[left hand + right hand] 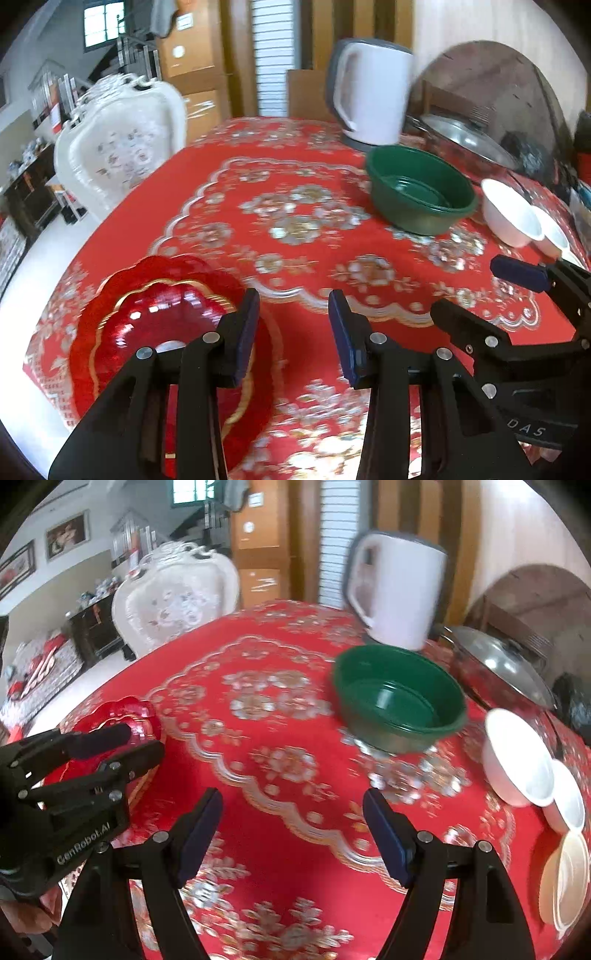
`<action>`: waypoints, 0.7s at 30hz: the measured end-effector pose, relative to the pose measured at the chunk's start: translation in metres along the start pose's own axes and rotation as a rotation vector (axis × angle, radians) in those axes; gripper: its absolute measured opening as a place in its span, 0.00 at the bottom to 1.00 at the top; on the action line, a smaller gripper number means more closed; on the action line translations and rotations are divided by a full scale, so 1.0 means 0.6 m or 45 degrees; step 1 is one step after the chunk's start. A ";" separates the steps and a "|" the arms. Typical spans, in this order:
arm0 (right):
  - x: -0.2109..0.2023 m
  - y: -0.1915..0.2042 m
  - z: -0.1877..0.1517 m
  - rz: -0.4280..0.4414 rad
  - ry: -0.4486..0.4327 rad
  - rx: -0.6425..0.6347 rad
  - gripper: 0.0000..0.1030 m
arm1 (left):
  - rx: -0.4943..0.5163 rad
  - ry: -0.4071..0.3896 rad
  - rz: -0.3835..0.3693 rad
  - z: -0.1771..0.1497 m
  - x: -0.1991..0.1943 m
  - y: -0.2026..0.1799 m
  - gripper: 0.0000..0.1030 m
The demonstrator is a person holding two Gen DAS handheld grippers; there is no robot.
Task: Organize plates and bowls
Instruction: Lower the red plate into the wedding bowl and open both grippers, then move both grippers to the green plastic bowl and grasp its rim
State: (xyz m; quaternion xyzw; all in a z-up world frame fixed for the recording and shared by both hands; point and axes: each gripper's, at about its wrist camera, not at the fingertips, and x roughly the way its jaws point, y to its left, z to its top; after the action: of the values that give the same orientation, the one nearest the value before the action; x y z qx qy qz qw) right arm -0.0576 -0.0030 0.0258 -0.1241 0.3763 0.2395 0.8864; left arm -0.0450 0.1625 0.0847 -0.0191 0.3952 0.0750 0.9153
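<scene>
A stack of red scalloped plates (159,321) with gold rims lies at the near left of the table; in the right wrist view the red plates (125,709) show only in part behind the left gripper. A green bowl (421,192) (399,698) stands empty at the far right. Two nested white bowls (511,218) (517,757) lie tilted at the right edge, with a cream bowl (565,878) nearer. My left gripper (293,332) (142,742) is open and empty, just right of the plates. My right gripper (293,834) (491,299) is open wide and empty above the cloth.
A red flowered tablecloth (207,184) covers the table. A white kettle (369,92) (399,590) stands behind the green bowl, beside a steel pot with a lid (465,140) (498,664). A white chair (122,140) (177,602) stands at the far left edge.
</scene>
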 end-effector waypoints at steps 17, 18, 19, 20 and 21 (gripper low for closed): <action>-0.040 -0.188 0.011 -0.099 -0.027 0.248 0.76 | 0.123 0.051 -0.104 0.073 0.047 -0.133 0.38; -0.039 -0.196 0.014 -0.089 -0.024 0.263 0.76 | 0.124 0.050 -0.105 0.078 0.049 -0.136 0.38; -0.038 -0.201 0.015 -0.078 -0.025 0.275 0.76 | 0.124 0.049 -0.107 0.085 0.054 -0.139 0.38; -0.035 -0.208 0.018 -0.065 -0.024 0.293 0.76 | 0.120 0.051 -0.101 0.092 0.059 -0.141 0.38; -0.032 -0.213 0.019 -0.059 -0.018 0.305 0.76 | 0.115 0.056 -0.097 0.096 0.064 -0.142 0.38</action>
State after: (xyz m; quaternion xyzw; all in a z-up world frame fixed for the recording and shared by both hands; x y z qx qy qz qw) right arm 0.0040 -0.1136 0.0525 -0.0241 0.3931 0.1732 0.9027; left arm 0.0353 0.0887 0.0946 0.0056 0.4171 0.0217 0.9086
